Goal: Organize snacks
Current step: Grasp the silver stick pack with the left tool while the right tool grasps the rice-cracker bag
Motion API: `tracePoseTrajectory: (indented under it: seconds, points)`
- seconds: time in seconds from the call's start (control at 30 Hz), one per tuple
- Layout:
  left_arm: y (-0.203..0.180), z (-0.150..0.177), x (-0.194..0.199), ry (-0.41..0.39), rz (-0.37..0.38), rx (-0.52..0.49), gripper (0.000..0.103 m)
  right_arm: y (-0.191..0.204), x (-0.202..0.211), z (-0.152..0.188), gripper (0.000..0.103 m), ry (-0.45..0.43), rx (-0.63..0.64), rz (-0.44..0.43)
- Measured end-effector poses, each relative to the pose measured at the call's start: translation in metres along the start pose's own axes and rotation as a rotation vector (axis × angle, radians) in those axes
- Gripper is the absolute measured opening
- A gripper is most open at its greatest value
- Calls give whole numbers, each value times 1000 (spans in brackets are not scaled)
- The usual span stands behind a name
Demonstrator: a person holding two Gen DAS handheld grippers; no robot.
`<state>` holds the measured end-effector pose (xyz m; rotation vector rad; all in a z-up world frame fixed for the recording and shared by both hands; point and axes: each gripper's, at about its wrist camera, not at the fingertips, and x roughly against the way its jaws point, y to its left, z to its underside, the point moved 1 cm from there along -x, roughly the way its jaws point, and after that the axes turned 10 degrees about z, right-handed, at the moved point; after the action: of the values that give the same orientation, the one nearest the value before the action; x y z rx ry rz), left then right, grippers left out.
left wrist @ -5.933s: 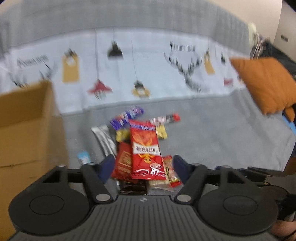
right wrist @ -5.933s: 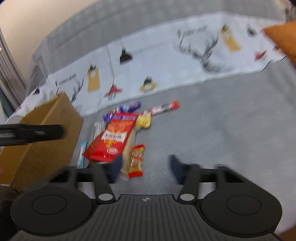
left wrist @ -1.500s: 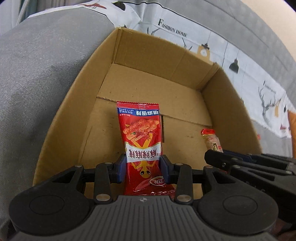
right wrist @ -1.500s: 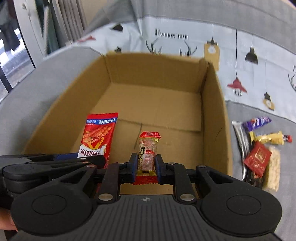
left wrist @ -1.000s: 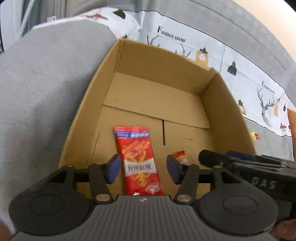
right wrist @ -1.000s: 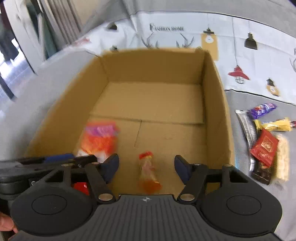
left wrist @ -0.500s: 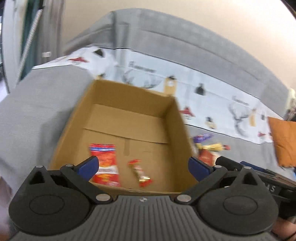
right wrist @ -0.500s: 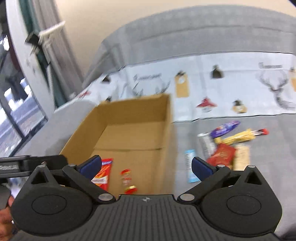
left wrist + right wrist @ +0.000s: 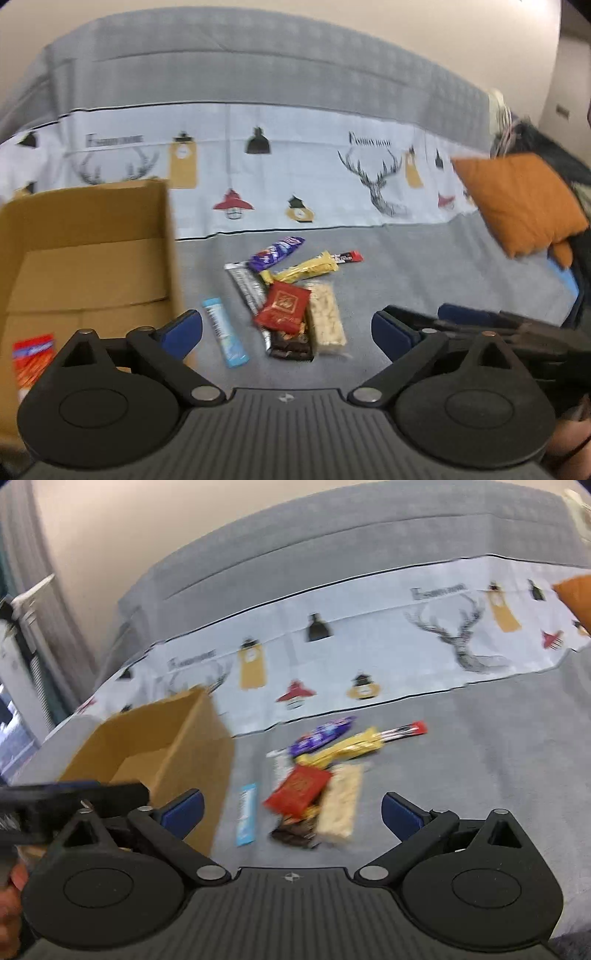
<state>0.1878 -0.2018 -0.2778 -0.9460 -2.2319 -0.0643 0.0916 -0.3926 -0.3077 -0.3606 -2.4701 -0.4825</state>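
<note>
Matt brown cardboard box (image 9: 92, 258); glossy foil snack wrappers (image 9: 284, 291); soft grey woven bedspread (image 9: 424, 266); matt ribbed black plastic left gripper (image 9: 286, 330).

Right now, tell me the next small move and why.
Probably lower the right gripper toward the red packet on top of the snack pile. Both grippers are open and hold nothing, the left gripper too. The cardboard box sits left of the pile, and that packet lies uppermost and nearest between the right fingers.

Brown cardboard box (image 9: 92, 258), red packet (image 9: 283, 307), orange cushion (image 9: 517, 203) — grey sofa (image 9: 424, 280), deer-print cover (image 9: 314, 177)
</note>
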Motion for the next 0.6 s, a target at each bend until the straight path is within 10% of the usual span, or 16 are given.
tracePoseTrajectory:
  seconds: [0.2, 0.6]
  points:
    - [6, -8, -88, 92, -64, -55, 75, -32, -46, -3, 63, 62, -7, 63]
    - [52, -5, -203, 301, -72, 1, 64, -28, -150, 12, 54, 311, 34, -21]
